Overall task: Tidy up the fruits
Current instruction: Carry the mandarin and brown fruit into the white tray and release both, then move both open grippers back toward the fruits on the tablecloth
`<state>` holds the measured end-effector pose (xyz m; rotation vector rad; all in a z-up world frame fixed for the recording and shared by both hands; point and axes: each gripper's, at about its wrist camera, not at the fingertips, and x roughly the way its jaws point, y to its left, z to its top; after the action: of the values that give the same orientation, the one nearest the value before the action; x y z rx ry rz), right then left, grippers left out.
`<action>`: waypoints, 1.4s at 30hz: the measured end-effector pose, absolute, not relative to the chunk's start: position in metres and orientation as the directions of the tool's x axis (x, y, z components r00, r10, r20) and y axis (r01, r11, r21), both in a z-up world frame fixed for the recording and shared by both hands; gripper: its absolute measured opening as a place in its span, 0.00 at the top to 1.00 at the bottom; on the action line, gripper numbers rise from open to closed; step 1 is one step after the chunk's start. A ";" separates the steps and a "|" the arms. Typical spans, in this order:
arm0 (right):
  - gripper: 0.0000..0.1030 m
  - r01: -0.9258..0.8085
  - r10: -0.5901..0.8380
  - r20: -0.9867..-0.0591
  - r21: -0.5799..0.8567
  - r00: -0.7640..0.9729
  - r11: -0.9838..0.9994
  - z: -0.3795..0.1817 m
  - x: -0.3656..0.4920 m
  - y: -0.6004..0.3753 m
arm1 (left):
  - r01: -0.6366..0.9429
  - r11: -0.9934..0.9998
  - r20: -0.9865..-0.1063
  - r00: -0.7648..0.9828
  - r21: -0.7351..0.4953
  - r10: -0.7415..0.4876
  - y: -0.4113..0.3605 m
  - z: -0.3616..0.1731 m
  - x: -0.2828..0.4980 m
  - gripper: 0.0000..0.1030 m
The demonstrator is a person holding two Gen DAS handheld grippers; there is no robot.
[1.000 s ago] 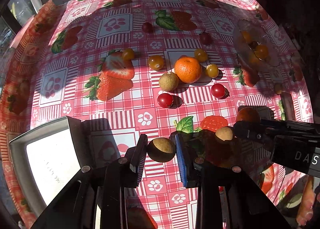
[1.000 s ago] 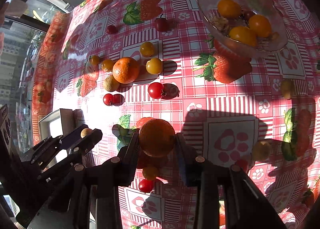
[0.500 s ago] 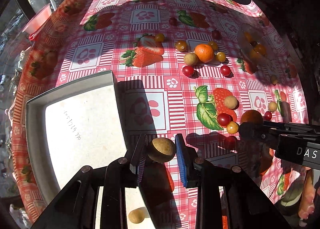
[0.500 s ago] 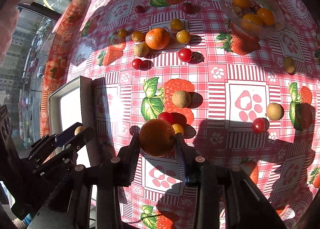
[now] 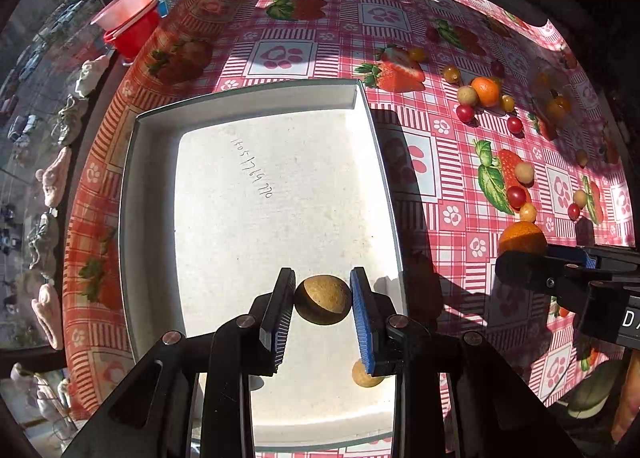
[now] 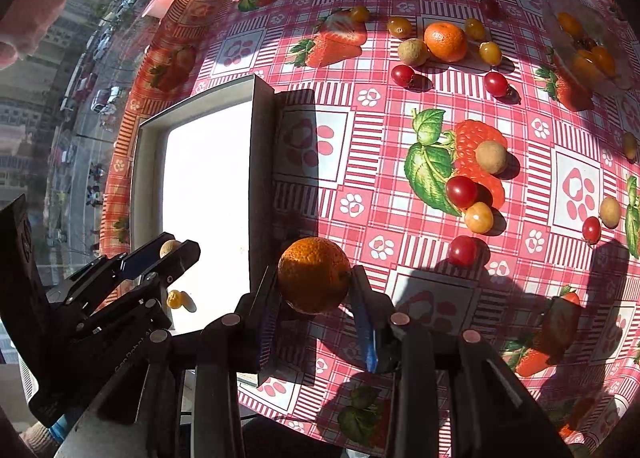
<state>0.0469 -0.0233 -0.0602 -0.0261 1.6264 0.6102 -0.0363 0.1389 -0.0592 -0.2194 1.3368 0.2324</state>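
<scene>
Left gripper (image 5: 322,300) clamped on a small round tan-brown fruit (image 5: 322,299) directly above the shallow white cardboard tray (image 5: 256,106); right gripper (image 6: 314,290) clamped on a dimpled orange mandarin (image 6: 314,275), just outside the tray's right wall.

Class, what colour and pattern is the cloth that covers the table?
The tablecloth is red-and-white checked, printed with strawberries, green leaves and paw prints. It shows best in the right wrist view.
</scene>
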 end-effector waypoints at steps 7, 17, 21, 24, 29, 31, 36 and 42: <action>0.64 -0.439 0.331 -0.917 0.398 -0.223 0.805 -0.066 0.014 0.032 | -0.350 0.936 -0.985 0.149 0.027 0.084 0.175 -0.081 -0.066 0.71; 0.64 -0.528 0.221 -0.934 0.342 -0.279 0.777 -0.106 -0.010 0.077 | -0.319 0.944 -0.990 0.085 0.081 0.114 0.188 -0.111 -0.076 0.70; 0.63 -0.562 0.190 -0.944 0.315 -0.270 0.764 -0.109 -0.014 0.087 | -0.309 0.947 -0.989 0.090 0.087 0.121 0.187 -0.112 -0.077 0.58; 0.63 -0.550 0.185 -0.943 0.312 -0.276 0.775 -0.113 -0.014 0.089 | -0.328 0.935 -0.982 0.087 0.132 0.169 0.191 -0.112 -0.079 0.29; 0.58 -0.551 0.185 -0.936 0.328 -0.298 0.767 -0.116 -0.013 0.092 | -0.320 0.939 -0.985 0.073 0.124 0.155 0.197 -0.115 -0.080 0.29; 0.48 -0.534 0.204 -0.927 0.350 -0.314 0.770 -0.120 -0.014 0.095 | -0.311 0.942 -0.985 0.072 0.125 0.155 0.195 -0.116 -0.079 0.29; 0.26 -0.513 0.253 -0.911 0.396 -0.327 0.761 -0.115 -0.009 0.100 | -0.303 0.943 -0.985 0.060 0.135 0.161 0.192 -0.116 -0.079 0.29; 0.21 -0.488 0.291 -0.913 0.401 -0.287 0.775 -0.096 -0.001 0.095 | -0.310 0.940 -0.983 0.070 0.139 0.169 0.193 -0.104 -0.079 0.29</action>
<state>-0.0007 0.0950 -0.0964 -0.1564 1.7018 0.7631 -0.0789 0.1932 -0.1040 -0.1175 1.4574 0.3614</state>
